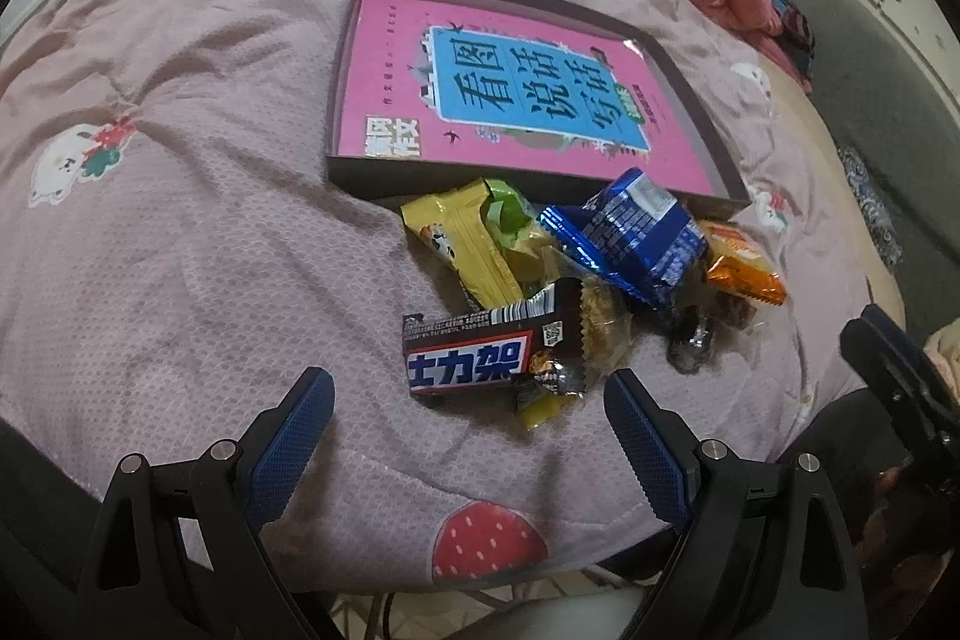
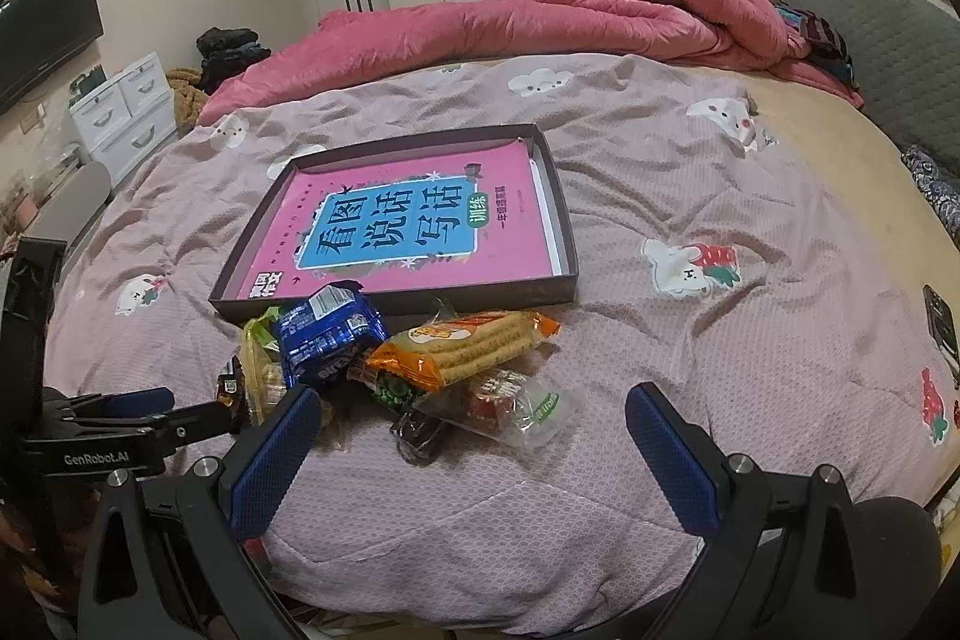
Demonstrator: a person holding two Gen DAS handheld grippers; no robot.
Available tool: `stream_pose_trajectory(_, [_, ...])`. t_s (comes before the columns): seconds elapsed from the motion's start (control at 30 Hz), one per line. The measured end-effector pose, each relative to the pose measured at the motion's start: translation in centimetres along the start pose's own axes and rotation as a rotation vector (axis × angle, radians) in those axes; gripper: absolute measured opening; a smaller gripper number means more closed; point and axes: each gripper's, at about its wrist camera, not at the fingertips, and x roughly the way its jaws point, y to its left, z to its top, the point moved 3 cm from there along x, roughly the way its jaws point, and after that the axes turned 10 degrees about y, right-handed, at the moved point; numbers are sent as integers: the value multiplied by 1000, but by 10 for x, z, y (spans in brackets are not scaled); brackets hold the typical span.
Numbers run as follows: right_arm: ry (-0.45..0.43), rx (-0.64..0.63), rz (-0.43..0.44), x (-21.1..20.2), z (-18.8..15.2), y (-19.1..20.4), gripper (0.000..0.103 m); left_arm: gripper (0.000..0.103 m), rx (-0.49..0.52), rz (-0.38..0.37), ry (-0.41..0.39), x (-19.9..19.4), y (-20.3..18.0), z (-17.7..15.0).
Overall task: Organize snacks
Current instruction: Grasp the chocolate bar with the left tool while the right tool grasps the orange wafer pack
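Observation:
A pile of snacks lies on the bed in front of a shallow dark box (image 1: 345,58) (image 2: 564,244) that holds a pink book (image 1: 492,100) (image 2: 408,232). The pile includes a black chocolate bar (image 1: 480,346), a yellow packet (image 1: 462,238), a blue packet (image 1: 636,232) (image 2: 330,334), an orange biscuit packet (image 1: 744,262) (image 2: 468,346) and a clear-wrapped sweet (image 2: 516,409). My left gripper (image 1: 468,388) is open, just short of the chocolate bar. My right gripper (image 2: 474,406) is open near the clear-wrapped sweet. The left gripper (image 2: 198,415) also shows at the left of the right wrist view.
A mauve quilt (image 1: 180,232) (image 2: 690,232) with cartoon prints covers the bed. A rolled pink blanket (image 2: 630,10) lies at the far side, a grey headboard (image 2: 888,34) at the right. White drawers (image 2: 126,112) and a wall screen (image 2: 48,34) stand to the left.

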Motion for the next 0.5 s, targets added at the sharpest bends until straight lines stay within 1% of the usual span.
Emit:
stream_pose_trajectory(0.13, [1,8,-4,4,2,-3,102,92,2,9,11,10,5,5])
stream_pose_trajectory(0.23, [10,29,4,9,6,-10,102,92,-4,-15,5,12,9,8])
stream_pose_trajectory(0.37, [53,59,11,23,9,-18,102,91,-10,-41,-5,13,14,10])
stream_pose_trajectory(0.5, [95,20,23,36,9,-13,102,91,-19,-53,-11,11,20,13])
